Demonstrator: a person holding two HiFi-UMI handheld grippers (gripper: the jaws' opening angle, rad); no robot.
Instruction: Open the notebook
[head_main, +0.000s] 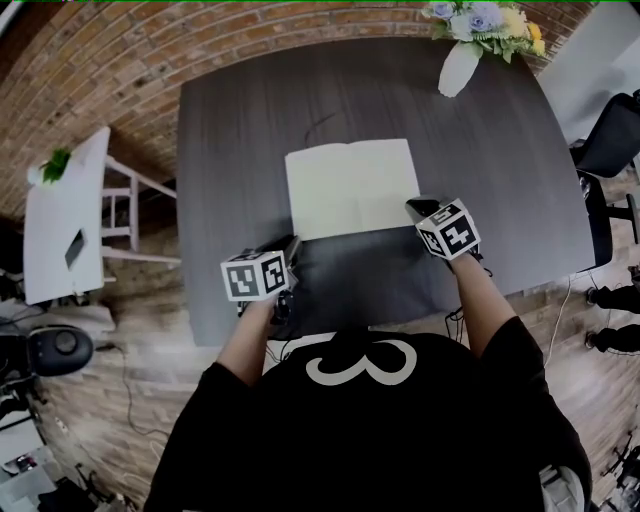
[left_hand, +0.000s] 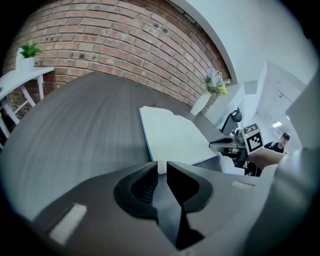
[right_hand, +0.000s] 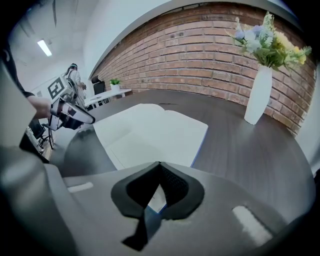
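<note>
Forearms (head_main: 482, 292) reach forward, tongs tilted down toward notebook (head_main: 350, 185) (left tongs (head_main: 293, 246) slightly parted, right tongs (head_main: 421, 207) clenched).

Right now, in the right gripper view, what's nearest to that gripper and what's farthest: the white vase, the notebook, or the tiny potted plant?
1. The notebook: just ahead of the jaws, centre.
2. The white vase: farther back, at the right.
3. The potted plant: far back left, by the brick wall.

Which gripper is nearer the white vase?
Right. The right gripper is nearly straight below the vase in the head view; the left gripper is farther down and left.
</note>
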